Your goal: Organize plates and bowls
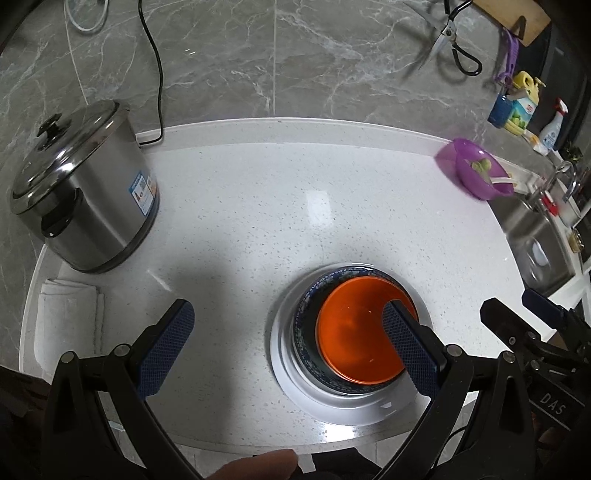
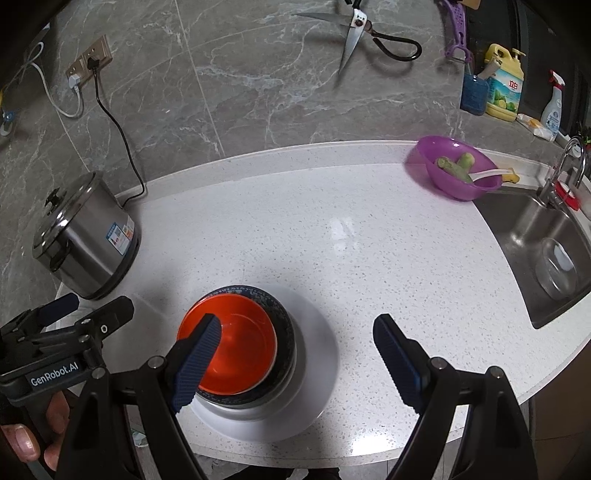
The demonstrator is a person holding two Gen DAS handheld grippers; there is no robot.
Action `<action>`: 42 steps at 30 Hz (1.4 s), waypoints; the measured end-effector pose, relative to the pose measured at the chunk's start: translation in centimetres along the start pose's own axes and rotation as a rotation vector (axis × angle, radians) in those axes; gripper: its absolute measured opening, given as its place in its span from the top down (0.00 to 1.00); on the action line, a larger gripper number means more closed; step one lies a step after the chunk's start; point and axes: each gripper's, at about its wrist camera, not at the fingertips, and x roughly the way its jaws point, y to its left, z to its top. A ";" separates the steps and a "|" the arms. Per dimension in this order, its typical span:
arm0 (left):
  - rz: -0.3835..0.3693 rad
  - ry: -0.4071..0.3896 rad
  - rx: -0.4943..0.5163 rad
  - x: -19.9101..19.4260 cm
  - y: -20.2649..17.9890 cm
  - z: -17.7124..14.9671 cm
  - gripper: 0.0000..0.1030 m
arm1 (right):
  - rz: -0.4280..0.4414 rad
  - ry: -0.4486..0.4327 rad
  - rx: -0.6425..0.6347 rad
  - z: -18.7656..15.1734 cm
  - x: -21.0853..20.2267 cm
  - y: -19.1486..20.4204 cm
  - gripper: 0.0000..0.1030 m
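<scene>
An orange bowl (image 1: 354, 332) (image 2: 240, 350) nests in a dark blue patterned bowl (image 1: 332, 277) (image 2: 273, 302), which stands on a white plate (image 1: 291, 384) (image 2: 314, 369) near the counter's front edge. My left gripper (image 1: 284, 343) hangs open above the counter; its right finger overlaps the orange bowl in the view and nothing is between the jaws. In the right wrist view my right gripper (image 2: 295, 354) is open too, with its left finger over the orange bowl. A purple bowl (image 1: 476, 170) (image 2: 454, 166) with green vegetable pieces and a white spoon sits at the back right.
A steel pot with a lid (image 1: 81, 188) (image 2: 85, 236) stands at the left, a folded white cloth (image 1: 70, 317) in front of it. A steel sink (image 2: 546, 243) (image 1: 535, 243) lies to the right. Scissors (image 2: 365, 29), bottles (image 2: 504, 85) and a power cord (image 2: 118, 136) hang along the marble wall.
</scene>
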 end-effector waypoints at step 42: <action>0.027 0.020 -0.012 1.0 -0.6 0.1 0.01 | -0.053 0.072 0.004 -0.5 1.6 -0.3 0.16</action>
